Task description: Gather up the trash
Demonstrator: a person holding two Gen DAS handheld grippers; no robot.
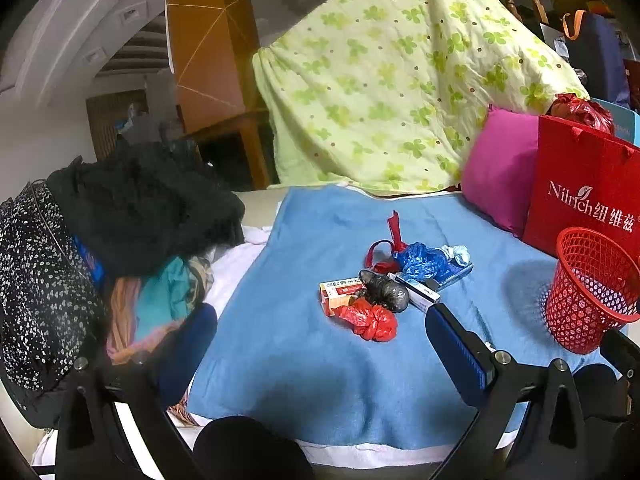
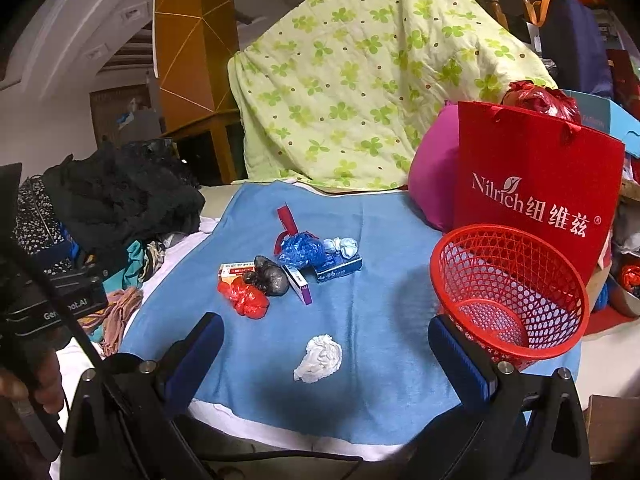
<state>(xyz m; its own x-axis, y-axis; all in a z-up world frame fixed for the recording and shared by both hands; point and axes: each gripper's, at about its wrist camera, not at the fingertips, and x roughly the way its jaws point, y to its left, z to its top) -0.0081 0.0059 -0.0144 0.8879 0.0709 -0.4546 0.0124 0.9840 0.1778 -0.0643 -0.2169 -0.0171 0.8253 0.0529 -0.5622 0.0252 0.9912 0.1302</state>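
At twelve o'clock on blue towel (image 2: 360,360): trash heap (image 2: 288,268), tissue (image 2: 319,358) nearer. At two o'clock, basket (image 2: 508,292), seemingly empty. Both tongs, left (image 1: 320,344) and right (image 2: 324,352), spread apart, holding nothing. Collecting not yet begun.

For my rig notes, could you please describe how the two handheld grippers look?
The left gripper and right gripper match: black angular frames with silver bolts and flat fingers faced with ribbed dark-blue pads. In the right wrist view, the left unit's black body bears partly hidden white lettering.
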